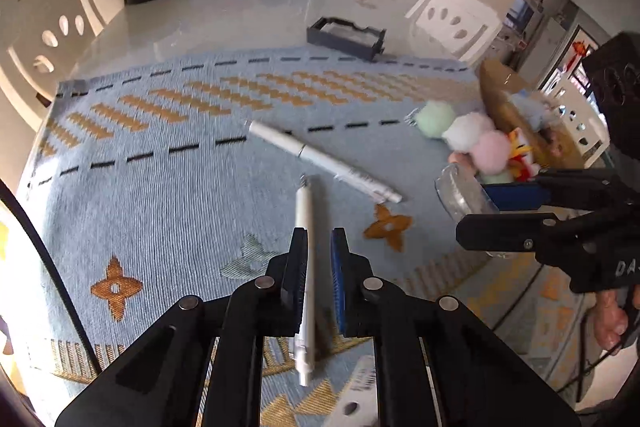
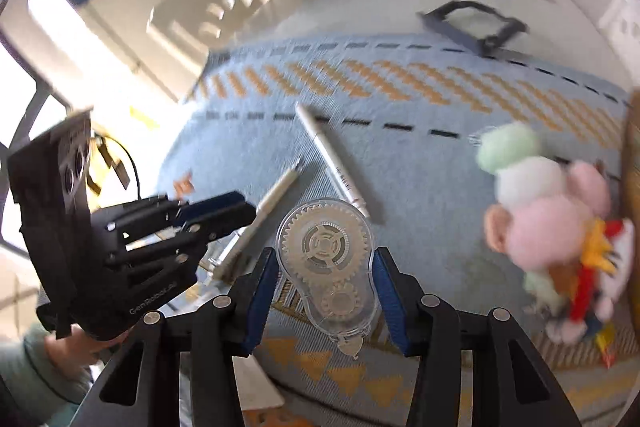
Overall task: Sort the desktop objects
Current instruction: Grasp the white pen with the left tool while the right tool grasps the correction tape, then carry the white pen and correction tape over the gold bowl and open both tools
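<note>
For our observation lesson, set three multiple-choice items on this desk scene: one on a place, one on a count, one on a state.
1. Where is the dark tray?
A on a chair
B on the bare table beyond the mat
C in a gripper

2. How many white pens show?
A one
B two
C four

3. The right gripper is:
A open and empty
B shut on a pen
C shut on the clear correction tape

Key:
1. B, it sits past the mat's far edge.
2. B, the loose pen lies on the mat and the held pen is in the left gripper.
3. C, its pads clamp the tape.
</note>
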A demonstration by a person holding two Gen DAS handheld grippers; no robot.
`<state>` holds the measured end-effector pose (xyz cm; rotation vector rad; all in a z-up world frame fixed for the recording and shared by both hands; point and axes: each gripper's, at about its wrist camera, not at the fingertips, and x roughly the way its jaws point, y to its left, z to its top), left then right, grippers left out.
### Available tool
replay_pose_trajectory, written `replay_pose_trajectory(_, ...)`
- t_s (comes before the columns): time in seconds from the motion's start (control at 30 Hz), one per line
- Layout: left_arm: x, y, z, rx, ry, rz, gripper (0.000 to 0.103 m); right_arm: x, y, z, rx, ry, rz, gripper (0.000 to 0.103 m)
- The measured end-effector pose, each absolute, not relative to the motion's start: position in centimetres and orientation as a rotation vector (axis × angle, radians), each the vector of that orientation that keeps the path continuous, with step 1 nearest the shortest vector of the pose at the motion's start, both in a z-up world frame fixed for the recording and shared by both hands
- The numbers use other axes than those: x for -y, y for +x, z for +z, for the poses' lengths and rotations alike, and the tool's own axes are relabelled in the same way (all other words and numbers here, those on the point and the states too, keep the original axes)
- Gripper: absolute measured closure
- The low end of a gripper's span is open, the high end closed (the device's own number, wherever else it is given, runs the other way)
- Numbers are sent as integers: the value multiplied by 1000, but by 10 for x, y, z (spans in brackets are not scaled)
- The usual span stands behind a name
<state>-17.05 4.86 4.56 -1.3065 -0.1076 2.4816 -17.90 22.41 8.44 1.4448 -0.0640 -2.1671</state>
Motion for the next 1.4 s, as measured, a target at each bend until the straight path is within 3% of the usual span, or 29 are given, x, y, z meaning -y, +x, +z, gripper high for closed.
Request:
replay_pose_trajectory(0.27, -65, -162, 97, 201, -1182, 2448, 94, -262, -148, 139, 153, 1349, -2299, 55)
replay_pose_trajectory(0.63, -105, -144, 147, 160, -1054, 2409, 94, -330, -97, 196, 257, 1224, -2512, 55)
replay_pose_trajectory(0.93, -155, -145, 167, 94, -1002, 2335, 94, -394, -73, 235, 140, 1118, -2791, 55)
replay_pose_trajectory(1.17, -213, -163, 189, 23, -915, 2275, 94, -441, -88, 250, 151, 1053, -2906, 55)
replay_pose_trajectory(1.4, -240, -172, 181, 13, -970, 2227, 94, -500, -141, 229, 330, 1115, -2949, 55)
